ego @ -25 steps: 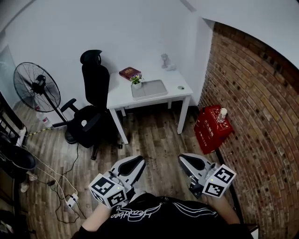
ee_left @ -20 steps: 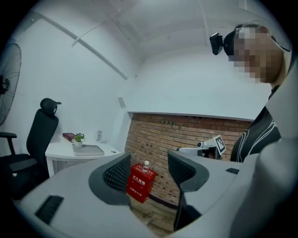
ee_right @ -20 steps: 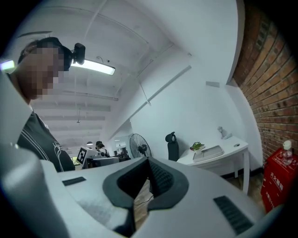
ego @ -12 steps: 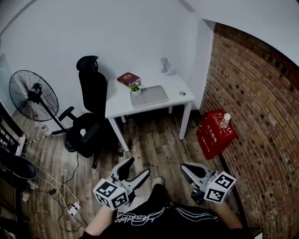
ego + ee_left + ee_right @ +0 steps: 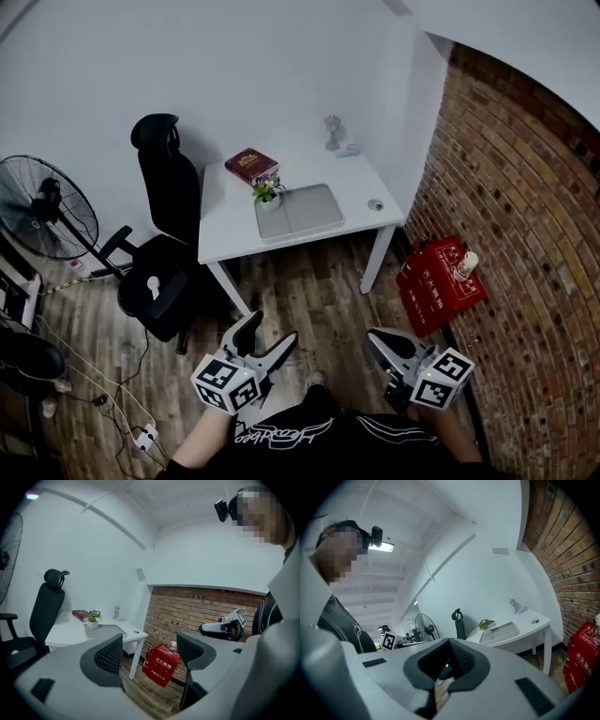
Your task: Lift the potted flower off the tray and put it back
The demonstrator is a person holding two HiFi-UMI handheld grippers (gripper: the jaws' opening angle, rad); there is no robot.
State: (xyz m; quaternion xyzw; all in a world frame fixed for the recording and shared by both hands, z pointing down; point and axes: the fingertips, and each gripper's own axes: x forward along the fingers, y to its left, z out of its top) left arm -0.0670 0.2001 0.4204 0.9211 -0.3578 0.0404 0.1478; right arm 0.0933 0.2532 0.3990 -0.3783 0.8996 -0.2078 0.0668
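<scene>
Both hands are well apart from the potted flower (image 5: 267, 193) at the tray's (image 5: 309, 211) left corner on the counter (image 5: 225, 225): your left gripper's (image 5: 272, 330) fingers are opening on nothing, your right gripper's (image 5: 377, 337) are together and, arriving unopened, could topple it.

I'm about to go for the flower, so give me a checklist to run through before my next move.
1. Flower upright: ok.
2. Flower on tray: cannot tell; it stands at the tray's far left corner.
3. Left gripper free: ok, jaws opening, nothing between them.
4. Right gripper open: not ok, shut, empty.
5. Table within reach: not ok, floor lies between.
6. Chair off the path: ok, left of the table.
</scene>
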